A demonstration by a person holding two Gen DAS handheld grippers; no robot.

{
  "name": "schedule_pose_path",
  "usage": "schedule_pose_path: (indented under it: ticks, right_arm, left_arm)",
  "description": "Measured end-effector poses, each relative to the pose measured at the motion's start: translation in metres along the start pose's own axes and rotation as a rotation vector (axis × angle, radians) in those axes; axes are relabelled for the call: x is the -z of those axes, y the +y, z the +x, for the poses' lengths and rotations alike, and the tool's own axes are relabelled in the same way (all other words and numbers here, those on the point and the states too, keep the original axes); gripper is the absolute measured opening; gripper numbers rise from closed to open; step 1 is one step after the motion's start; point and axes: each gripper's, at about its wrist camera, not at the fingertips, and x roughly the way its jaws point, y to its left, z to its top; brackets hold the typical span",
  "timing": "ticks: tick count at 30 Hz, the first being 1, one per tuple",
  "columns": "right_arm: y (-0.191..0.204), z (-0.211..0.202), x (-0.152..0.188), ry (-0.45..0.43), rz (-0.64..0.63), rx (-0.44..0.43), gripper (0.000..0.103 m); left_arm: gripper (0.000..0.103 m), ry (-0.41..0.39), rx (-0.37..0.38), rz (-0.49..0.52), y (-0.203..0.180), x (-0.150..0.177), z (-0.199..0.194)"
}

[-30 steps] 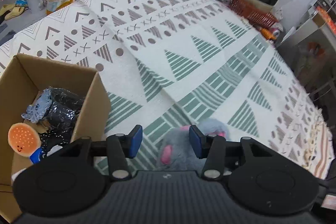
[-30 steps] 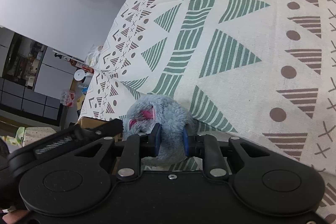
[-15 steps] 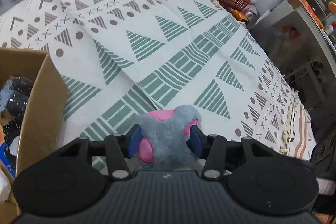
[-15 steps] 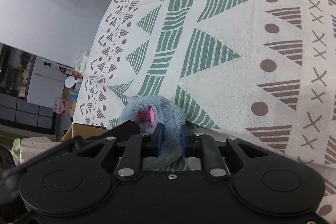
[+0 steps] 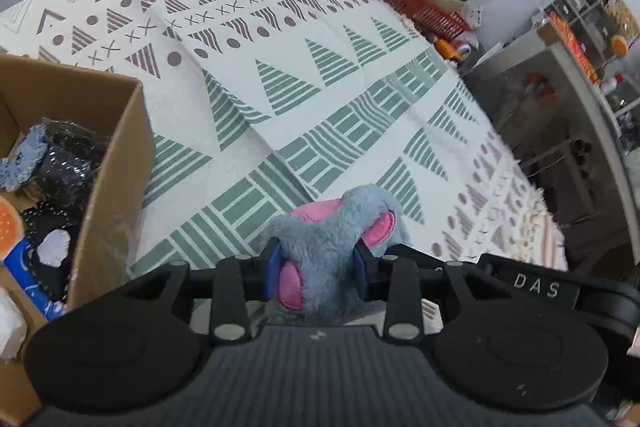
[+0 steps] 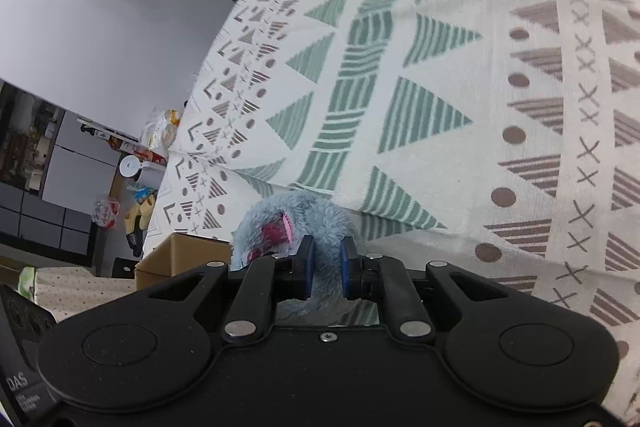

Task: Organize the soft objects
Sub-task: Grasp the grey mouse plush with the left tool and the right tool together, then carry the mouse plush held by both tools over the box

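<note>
Left tongs [image 5: 318,273] closed on the grey-and-pink plush toy [image 5: 332,227], blue pads pressed into both sides of its body, pink ears sticking out above and beside the pads. Right tongs [image 6: 325,267] also clamped on the same plush toy [image 6: 288,223], narrow gap, a fluffy grey part squeezed between the pads; the bulk of the toy bulges out left of and beyond the tips. So both tongs have it at once. Whether it rests on the cloth or is lifted, cannot tell.

Ahead of both tongs: wide bare stretch of patterned cloth [image 5: 280,67] over the worktop, green triangles and brown dots, a few creases, nothing lying on it in front of the tips. In the left view the cloth's fringed edge runs far ahead and off to the right, past it an orange basket [image 5: 428,7] and shelving clutter. In the right view the cloth's edge is far left of the tips, wall beyond.

Cardboard box [image 5: 116,163] sits left of the left tongs, near wall close beside the left finger, top open. Inside: dark sparkly fabric [image 5: 64,163], a bluish-grey soft piece [image 5: 24,155], an orange round item [image 5: 10,227] at the frame edge, something blue and white lower down. In the right view a corner of the box [image 6: 180,255] shows left of the tips, just beside the toy.
</note>
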Motion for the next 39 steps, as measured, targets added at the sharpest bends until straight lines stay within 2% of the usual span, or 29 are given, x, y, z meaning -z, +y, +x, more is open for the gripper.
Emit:
schedule_pose_path:
  ticks: [4,13,19,29,39]
  right_arm:
    - [0.023,-0.014,0.006,-0.034,-0.045,0.004,0.013]
    - [0.075,-0.031,0.025,-0.072,-0.099,-0.01,0.013]
    - [0.102,-0.036,0.039,-0.079,-0.105,-0.052,0.013]
    - [0.145,-0.018,0.069,-0.056,-0.158,-0.06,0.013]
    - [0.178,0.003,0.087,-0.026,-0.191,-0.042,0.014]
  left_arm:
    - [0.035,-0.036,0.024,0.009,0.004,-0.004,-0.022]
    - [0.035,-0.083,0.076,-0.054,0.036,-0.011,-0.07]
    - [0.035,-0.118,0.095,-0.067,0.061,-0.017,-0.097]
    - [0.035,-0.148,0.071,-0.108,0.109,-0.015,-0.128]
    - [0.035,-0.146,0.063,-0.162,0.151,-0.023,-0.133]
